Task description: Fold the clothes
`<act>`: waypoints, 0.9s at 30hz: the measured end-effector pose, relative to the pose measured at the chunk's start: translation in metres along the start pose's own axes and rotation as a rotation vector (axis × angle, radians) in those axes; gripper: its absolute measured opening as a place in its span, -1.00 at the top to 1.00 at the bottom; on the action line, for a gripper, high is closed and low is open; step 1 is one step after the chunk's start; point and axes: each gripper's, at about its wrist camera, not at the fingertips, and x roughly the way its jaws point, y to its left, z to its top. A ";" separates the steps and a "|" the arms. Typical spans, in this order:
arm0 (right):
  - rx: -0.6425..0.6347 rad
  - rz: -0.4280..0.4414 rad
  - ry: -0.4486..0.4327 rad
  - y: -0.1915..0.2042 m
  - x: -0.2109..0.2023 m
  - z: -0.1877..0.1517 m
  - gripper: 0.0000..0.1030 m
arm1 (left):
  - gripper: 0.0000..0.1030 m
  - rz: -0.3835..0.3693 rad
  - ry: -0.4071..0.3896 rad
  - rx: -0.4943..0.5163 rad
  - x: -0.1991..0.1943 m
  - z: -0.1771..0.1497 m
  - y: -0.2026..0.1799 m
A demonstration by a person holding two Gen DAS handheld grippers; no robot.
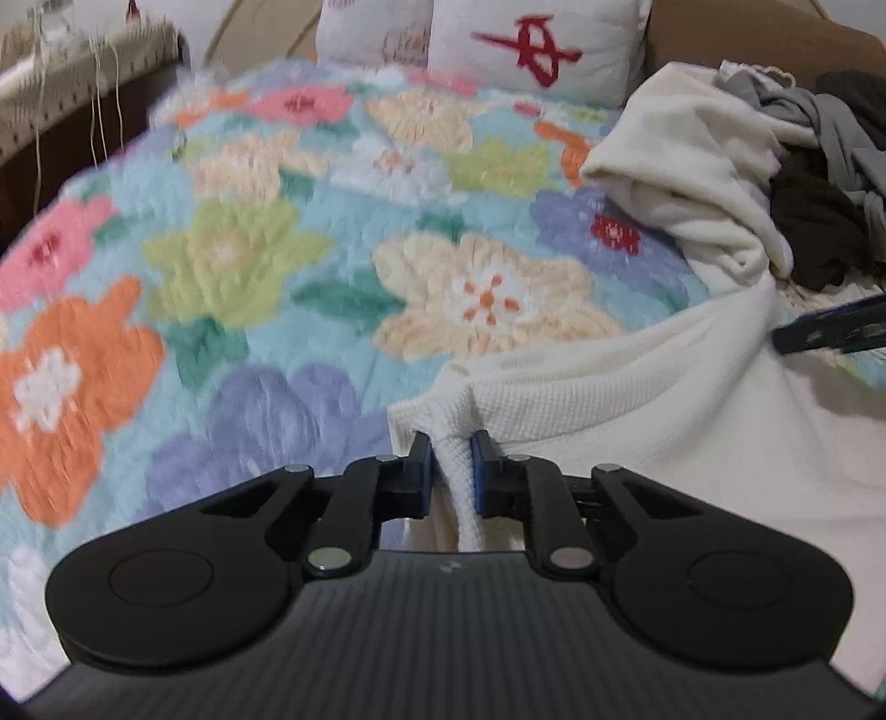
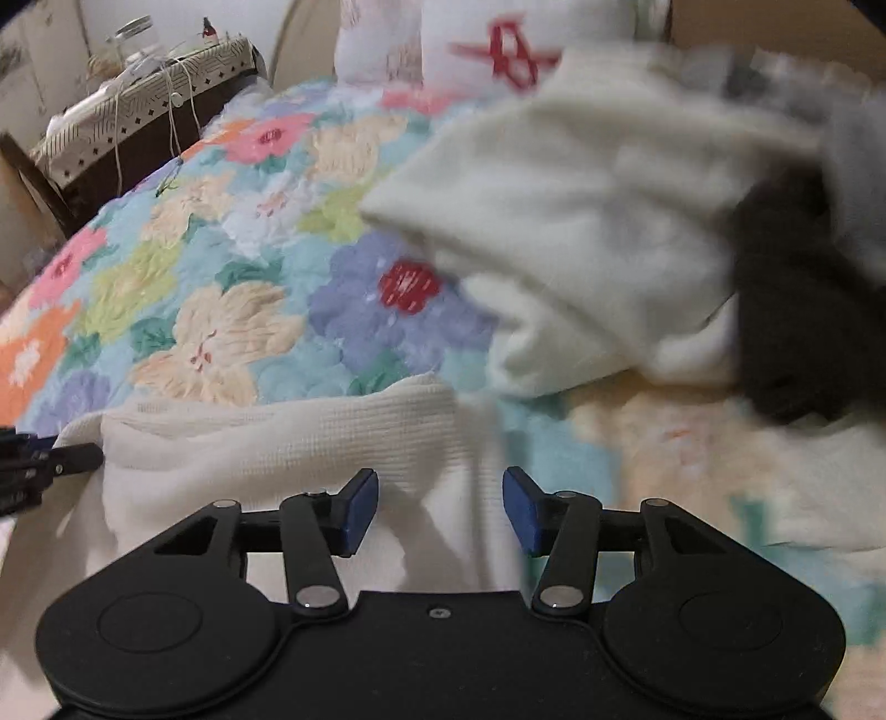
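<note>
Floral bedspread [image 1: 249,232], left claw [image 1: 451,471] pinching cream garment [image 1: 609,399]

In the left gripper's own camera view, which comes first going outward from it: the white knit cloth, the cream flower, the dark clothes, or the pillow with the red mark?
1. White knit cloth, pinched in the left gripper.
2. Cream flower, just ahead on the blanket.
3. Dark clothes, far right, in the pile.
4. Pillow, at the bed's head.

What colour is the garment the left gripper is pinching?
Cream-white waffle-knit garment, pinched by the left gripper; clearest in the left wrist view.
</note>
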 end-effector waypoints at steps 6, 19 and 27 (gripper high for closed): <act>0.023 -0.221 -0.066 -0.003 0.015 -0.006 0.97 | 0.67 0.039 0.084 -0.035 0.012 0.003 0.011; 0.136 0.117 -0.136 0.020 -0.117 -0.088 0.05 | -0.20 -0.016 0.154 0.086 -0.051 0.001 -0.034; 0.073 0.136 -0.147 0.059 -0.171 -0.149 0.01 | -0.42 -0.036 0.209 0.118 -0.110 -0.053 -0.078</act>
